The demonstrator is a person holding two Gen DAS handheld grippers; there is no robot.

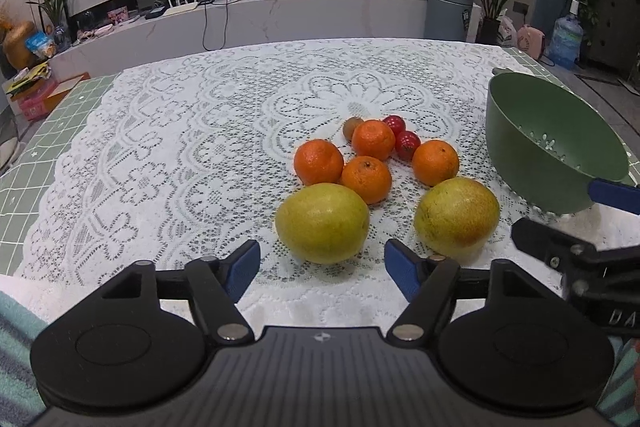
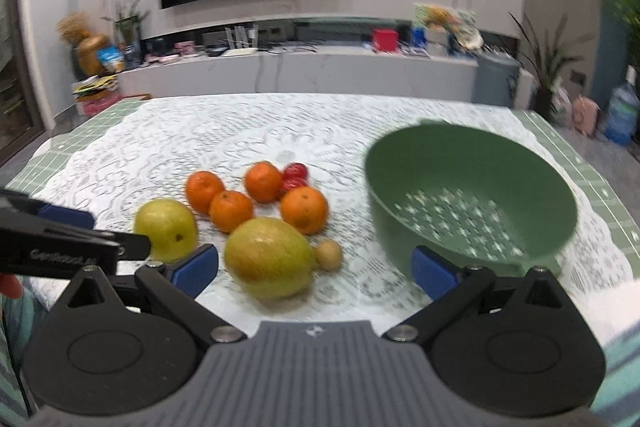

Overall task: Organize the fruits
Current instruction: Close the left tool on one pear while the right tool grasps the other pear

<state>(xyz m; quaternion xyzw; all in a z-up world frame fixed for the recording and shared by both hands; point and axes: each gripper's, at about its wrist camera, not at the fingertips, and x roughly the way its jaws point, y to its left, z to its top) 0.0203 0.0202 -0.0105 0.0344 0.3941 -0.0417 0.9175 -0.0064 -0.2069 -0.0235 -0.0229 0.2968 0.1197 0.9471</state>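
The right gripper (image 2: 316, 265) hangs over the lace-covered surface (image 2: 200, 131) with its jaws spread wide and nothing between them. Just ahead lies a large yellow-green fruit (image 2: 269, 258), a small brown kiwi (image 2: 329, 255) touching its right side. Behind sit four oranges (image 2: 304, 209), two small red fruits (image 2: 295, 175) and a second yellow-green fruit (image 2: 166, 229). A green colander (image 2: 472, 195), blurred, stands empty to the right. The left gripper (image 2: 72, 247) enters from the left edge

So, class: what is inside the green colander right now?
No fruit shows inside the green colander; only its perforated floor is visible. The near inner wall is hidden by the rim, so that strip cannot be checked. All the fruit lies on the lace tablecloth.
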